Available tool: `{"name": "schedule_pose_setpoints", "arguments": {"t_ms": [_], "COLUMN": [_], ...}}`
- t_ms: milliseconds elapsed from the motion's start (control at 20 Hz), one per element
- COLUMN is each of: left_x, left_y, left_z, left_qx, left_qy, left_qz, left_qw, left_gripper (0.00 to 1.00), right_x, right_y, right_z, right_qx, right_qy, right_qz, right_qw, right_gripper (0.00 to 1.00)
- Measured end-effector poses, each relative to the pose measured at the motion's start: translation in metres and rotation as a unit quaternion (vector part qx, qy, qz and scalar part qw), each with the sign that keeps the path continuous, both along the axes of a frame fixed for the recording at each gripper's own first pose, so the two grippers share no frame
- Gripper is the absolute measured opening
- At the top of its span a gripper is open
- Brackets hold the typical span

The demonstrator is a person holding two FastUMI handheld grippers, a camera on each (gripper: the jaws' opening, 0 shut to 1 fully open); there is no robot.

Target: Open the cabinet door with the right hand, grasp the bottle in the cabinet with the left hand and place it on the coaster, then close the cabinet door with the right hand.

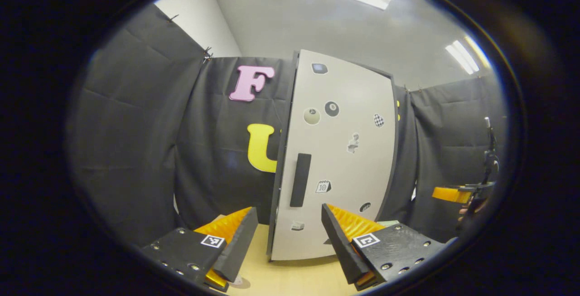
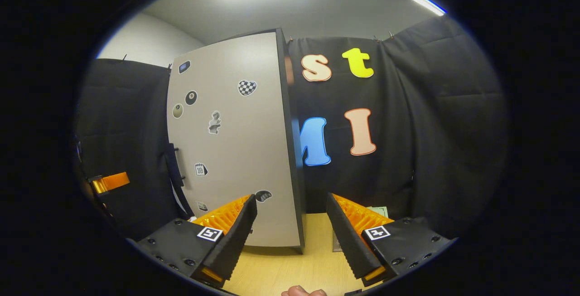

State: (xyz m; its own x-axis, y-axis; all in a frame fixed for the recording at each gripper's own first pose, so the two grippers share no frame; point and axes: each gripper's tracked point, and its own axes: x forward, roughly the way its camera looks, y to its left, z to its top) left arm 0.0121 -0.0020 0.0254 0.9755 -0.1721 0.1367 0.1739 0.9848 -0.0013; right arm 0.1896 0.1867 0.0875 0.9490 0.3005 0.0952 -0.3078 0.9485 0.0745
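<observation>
A tall grey cabinet [image 1: 337,151] stands on the wooden table, its door shut and dotted with stickers. A dark vertical handle [image 1: 300,180] sits on the door's left side. In the left gripper view my left gripper [image 1: 290,237] is open in front of the door, a little short of it. The right gripper [image 1: 469,194] shows far right there, held by a hand. In the right gripper view the cabinet [image 2: 231,151] is left of centre with its handle [image 2: 174,171] at the left edge. My right gripper [image 2: 292,237] is open near the cabinet's right corner. A pale coaster [image 2: 378,211] lies behind the right finger.
Black cloth walls close the booth on all sides. The light wooden tabletop [image 2: 290,269] runs under both grippers. A fingertip [image 2: 302,291] shows at the bottom of the right gripper view. The left gripper [image 2: 108,181] appears at that view's left edge.
</observation>
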Motion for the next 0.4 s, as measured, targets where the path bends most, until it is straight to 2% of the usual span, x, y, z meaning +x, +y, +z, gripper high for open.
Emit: {"name": "schedule_pose_setpoints", "arguments": {"t_ms": [200,400], "left_x": [0.010,0.026], "left_y": [-0.003,-0.003], "left_z": [0.002,-0.012], "left_qx": [0.014,0.029], "left_qy": [-0.010,-0.005], "left_qz": [-0.025,-0.045], "left_qw": [1.000,0.999], "left_gripper": [0.87,0.86], "right_x": [0.016,0.030], "right_y": [0.007,0.013], "right_z": [0.003,-0.007], "right_qx": [0.001,0.001], "right_qy": [-0.005,0.002], "right_qz": [-0.022,-0.053], "right_qw": [1.000,0.999], "right_gripper": [0.95,0.98]}}
